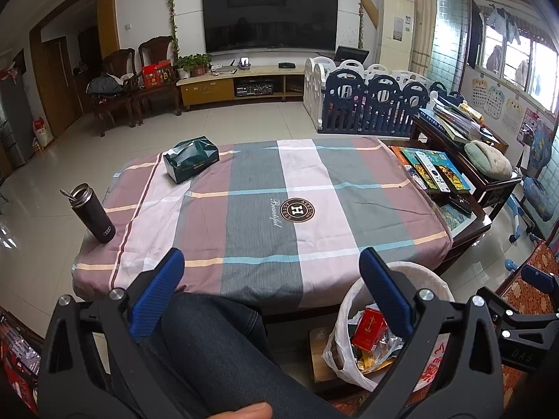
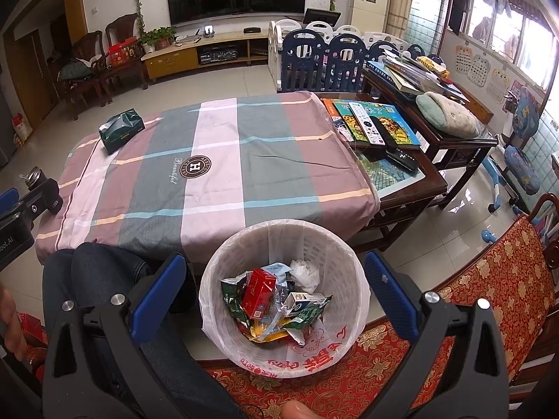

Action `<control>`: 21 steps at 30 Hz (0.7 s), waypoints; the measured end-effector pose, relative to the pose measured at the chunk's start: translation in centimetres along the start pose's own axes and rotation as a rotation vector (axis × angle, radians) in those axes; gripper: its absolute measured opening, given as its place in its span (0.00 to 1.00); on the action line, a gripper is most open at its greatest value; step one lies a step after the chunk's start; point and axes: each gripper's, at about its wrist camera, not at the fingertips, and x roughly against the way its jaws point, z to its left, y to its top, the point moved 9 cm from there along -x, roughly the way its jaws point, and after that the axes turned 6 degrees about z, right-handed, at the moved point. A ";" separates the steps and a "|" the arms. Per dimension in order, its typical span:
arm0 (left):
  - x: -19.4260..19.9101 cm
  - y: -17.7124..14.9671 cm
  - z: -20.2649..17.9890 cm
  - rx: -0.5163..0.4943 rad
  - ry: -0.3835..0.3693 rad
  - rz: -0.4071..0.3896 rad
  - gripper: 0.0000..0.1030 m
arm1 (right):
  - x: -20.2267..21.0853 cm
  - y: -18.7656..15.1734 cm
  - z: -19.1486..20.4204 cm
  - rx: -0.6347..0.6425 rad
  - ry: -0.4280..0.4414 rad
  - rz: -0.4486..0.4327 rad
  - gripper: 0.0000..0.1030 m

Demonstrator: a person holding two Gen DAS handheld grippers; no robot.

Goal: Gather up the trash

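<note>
Two grippers hang wide apart and empty at the near edge of the scene. The right gripper (image 2: 272, 286) hovers over the bin (image 2: 344, 255), its blue fingers (image 2: 159, 288) spread to either side of the rim. The bin, lined with a white bag, stands on the floor just beside the person's knee (image 2: 104, 269) and close against the table's near edge. Inside lies the trash (image 2: 276, 300): a red box, green wrappers, a small carton and a crumpled tissue. The left gripper (image 1: 272, 286) is over the person's leg (image 1: 216, 342), with the bin at its right finger.

Beyond, the table carries a striped cloth (image 1: 265, 206), bare across its whole middle. A green tissue pack (image 1: 191, 159) sits near the far left corner, and a dark flask (image 1: 93, 213) stands at the left edge. At the uncovered right end lie books (image 2: 380, 122) and remotes. A patterned sofa (image 2: 496, 296) bounds the near right. Tiled floor lies open to the left and far, up to the TV (image 1: 270, 15) wall.
</note>
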 end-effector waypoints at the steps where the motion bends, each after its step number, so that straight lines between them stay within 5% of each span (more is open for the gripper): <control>1: 0.0 0.0 0.0 0.000 0.000 0.001 0.97 | 0.0 0.0 0.0 0.000 0.000 0.000 0.97; 21: -0.1 -0.1 -0.6 -0.009 -0.007 0.011 0.97 | -0.4 -0.3 0.0 -0.009 -0.002 0.010 0.97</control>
